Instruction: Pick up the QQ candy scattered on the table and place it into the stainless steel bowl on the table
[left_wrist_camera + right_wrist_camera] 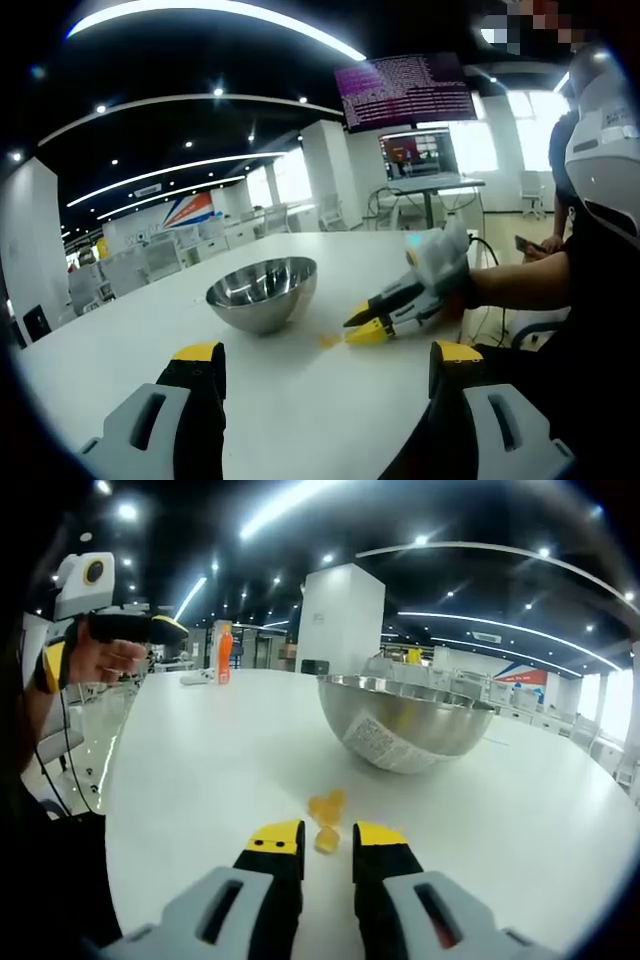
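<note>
A stainless steel bowl stands on the white table. Yellow QQ candies lie in a small cluster on the table in front of it. My right gripper is low over the table, open by a narrow gap, and one candy lies between its yellow tips without visible contact. My left gripper is held up off the table in a hand, open wide, with nothing between its jaws.
An orange bottle stands at the table's far end. A person sits at the table edge. A screen and a desk with a monitor stand beyond the table. Chairs and desks fill the background.
</note>
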`<state>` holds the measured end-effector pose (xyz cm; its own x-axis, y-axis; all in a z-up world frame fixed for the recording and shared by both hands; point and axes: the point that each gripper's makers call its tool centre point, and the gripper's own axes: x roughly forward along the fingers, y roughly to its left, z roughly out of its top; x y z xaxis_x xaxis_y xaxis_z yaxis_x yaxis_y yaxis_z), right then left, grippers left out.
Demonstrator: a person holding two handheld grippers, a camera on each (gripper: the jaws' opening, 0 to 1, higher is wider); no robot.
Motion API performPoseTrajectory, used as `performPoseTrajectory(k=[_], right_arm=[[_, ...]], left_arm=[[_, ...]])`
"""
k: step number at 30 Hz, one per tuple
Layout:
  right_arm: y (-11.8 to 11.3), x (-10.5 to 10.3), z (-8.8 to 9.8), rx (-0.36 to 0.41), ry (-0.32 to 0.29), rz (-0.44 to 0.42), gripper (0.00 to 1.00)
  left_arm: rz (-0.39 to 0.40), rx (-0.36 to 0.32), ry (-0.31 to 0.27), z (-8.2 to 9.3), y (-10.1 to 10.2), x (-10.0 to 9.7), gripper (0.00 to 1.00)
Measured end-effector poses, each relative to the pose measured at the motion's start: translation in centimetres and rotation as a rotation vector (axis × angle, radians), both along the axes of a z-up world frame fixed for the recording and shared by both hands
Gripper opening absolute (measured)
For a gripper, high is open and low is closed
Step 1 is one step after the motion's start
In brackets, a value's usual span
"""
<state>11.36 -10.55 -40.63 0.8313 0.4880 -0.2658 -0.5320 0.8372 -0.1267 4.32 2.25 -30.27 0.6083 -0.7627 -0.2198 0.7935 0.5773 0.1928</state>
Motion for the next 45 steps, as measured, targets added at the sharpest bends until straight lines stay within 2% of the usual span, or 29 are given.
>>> performPoseTrajectory(k=[4,8,21,34,37,42,45], right_arm=[[0.0,0.0,-0.5,-0.036,0.01,0.002,0.09],[0.0,-0.1,-0.5,-0.051,-0.008,0.01,0.07],[0.3,-0.6,-0.5,-0.049,-0.001,0.016,0.05],[1.1,-1.5,-0.1,-0.065,-0.01,0.06,0.05],[1.5,-2.1,0.4,-0.055,-0.007,0.072,0.05],[2.6,-3.3,2.7,-0.018,-0.023,0.117,0.05],[3.7,-4.6,4.3,0.027,-0.004,0.163,0.05]], left_arm=[[-0.002,0.004,0.002,-0.1,0.0,0.0,0.84],[-0.003,0.003,0.002,-0.1,0.0,-0.1,0.84],[0.005,0.0,-0.002,0.2,0.4,0.0,0.84],[0.005,0.002,-0.006,0.4,0.4,0.2,0.84],[0.008,0.006,-0.006,0.3,0.5,0.2,0.84],[0.007,0.006,-0.007,0.4,0.4,0.2,0.84],[0.005,0.008,-0.009,0.5,0.3,0.2,0.84]])
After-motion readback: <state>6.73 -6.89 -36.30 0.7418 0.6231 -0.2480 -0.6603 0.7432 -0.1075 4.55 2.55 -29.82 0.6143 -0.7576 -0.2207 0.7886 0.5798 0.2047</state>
